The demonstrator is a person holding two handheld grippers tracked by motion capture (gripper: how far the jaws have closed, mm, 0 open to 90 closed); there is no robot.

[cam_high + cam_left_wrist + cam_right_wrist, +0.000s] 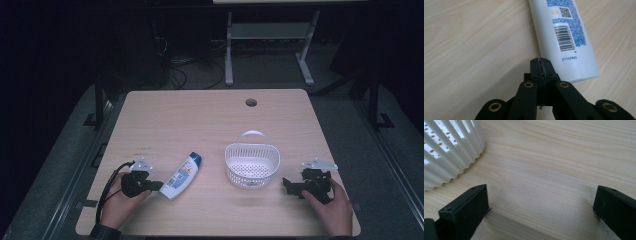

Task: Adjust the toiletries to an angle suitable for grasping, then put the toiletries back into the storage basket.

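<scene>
We see left gripper (541,66) closed, empty, tips at bottle (564,37) base; right gripper (541,202) open beside basket (451,152); we should open left wide, straddle bottle mid-body

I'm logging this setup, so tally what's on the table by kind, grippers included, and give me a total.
Bottles: 1, the white bottle with a blue cap, lying flat.
Baskets: 1, the white basket, upright.
Grippers: 2, the left gripper with jaws shut at the bottle's base, and the right gripper with jaws open beside the basket.
Total: 4
</scene>
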